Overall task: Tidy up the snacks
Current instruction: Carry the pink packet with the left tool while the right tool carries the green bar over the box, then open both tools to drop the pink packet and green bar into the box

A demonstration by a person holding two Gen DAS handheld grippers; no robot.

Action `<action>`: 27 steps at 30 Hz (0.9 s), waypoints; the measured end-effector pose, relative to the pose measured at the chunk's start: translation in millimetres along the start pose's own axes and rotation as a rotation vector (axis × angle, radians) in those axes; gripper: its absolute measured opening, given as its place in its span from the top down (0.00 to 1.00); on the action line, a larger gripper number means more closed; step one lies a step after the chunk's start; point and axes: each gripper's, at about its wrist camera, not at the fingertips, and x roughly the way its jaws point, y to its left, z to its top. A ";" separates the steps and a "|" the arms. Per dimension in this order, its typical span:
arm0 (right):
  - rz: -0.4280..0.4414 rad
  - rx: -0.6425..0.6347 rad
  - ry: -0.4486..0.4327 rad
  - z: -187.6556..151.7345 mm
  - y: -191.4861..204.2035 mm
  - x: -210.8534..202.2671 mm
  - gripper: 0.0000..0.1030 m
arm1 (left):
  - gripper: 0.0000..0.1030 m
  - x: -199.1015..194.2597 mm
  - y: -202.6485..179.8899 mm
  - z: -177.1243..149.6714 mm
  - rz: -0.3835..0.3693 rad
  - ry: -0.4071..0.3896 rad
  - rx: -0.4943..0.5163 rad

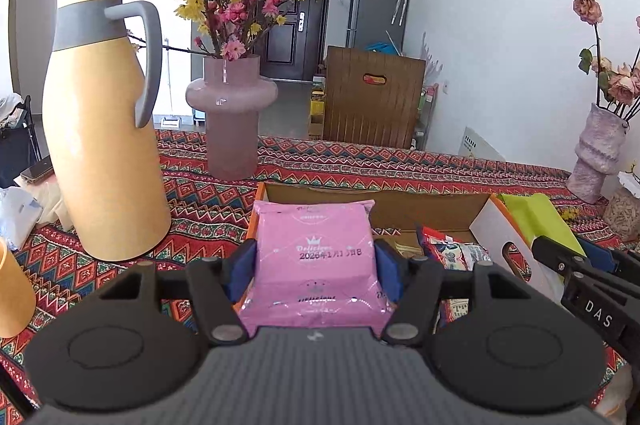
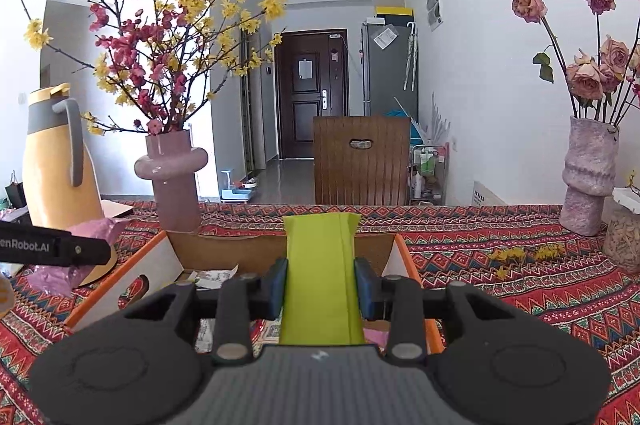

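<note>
Left wrist view: left gripper (image 1: pixel 315 265) is clamped on a pink snack pack (image 1: pixel 316 265), blue pads pressing both of its sides, pack flat and pointing forward. It sits over the near left part of an open cardboard box (image 1: pixel 424 203) with an orange rim. Inside the box, right of the pack, lies a red-and-white snack bag (image 1: pixel 456 251). Right gripper (image 1: pixel 580 265) comes in from the right edge with a lime-green packet (image 1: pixel 540 221) over the box's right wall. Yellow thermos jug (image 1: pixel 104 129) stands left on the patterned tablecloth (image 1: pixel 400 165); pink vase with blossom branches (image 1: pixel 231 121) stands behind the box; second vase with dried roses (image 1: pixel 598 153) stands far right.

Right wrist view: the right gripper (image 2: pixel 321 291) is closed on the lime-green packet (image 2: pixel 320 273), pads on both long edges, packet upright along the fingers and over the box (image 2: pixel 224 249) interior. Printed wrappers lie on the box floor, partly hidden by the gripper. The left gripper's finger (image 2: pixel 56 249) pokes in from the left edge, the pink pack (image 2: pixel 60 273) showing under it, beside the box's left wall. Jug (image 2: pixel 56 161) is far left, pink vase (image 2: pixel 172 177) is just behind the box's far left corner, rose vase (image 2: pixel 588 173) is right.
</note>
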 end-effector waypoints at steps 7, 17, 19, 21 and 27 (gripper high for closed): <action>0.006 -0.023 0.021 3.3 2.8 25.5 0.67 | 0.39 26.5 -1.3 0.7 0.002 0.011 -0.013; 0.005 0.004 0.071 -13.3 -4.9 61.6 0.67 | 0.39 62.1 9.9 -8.2 0.019 0.023 -0.027; 0.005 0.005 0.081 -16.7 -5.2 65.3 0.67 | 0.39 66.5 11.3 -11.8 0.018 0.027 -0.026; 0.006 0.008 0.089 -19.4 -5.7 68.3 0.67 | 0.39 68.6 13.2 -14.8 0.010 0.025 -0.026; 0.024 0.027 0.097 -22.8 -8.9 66.4 0.65 | 0.33 64.2 13.8 -19.8 0.003 -0.008 -0.018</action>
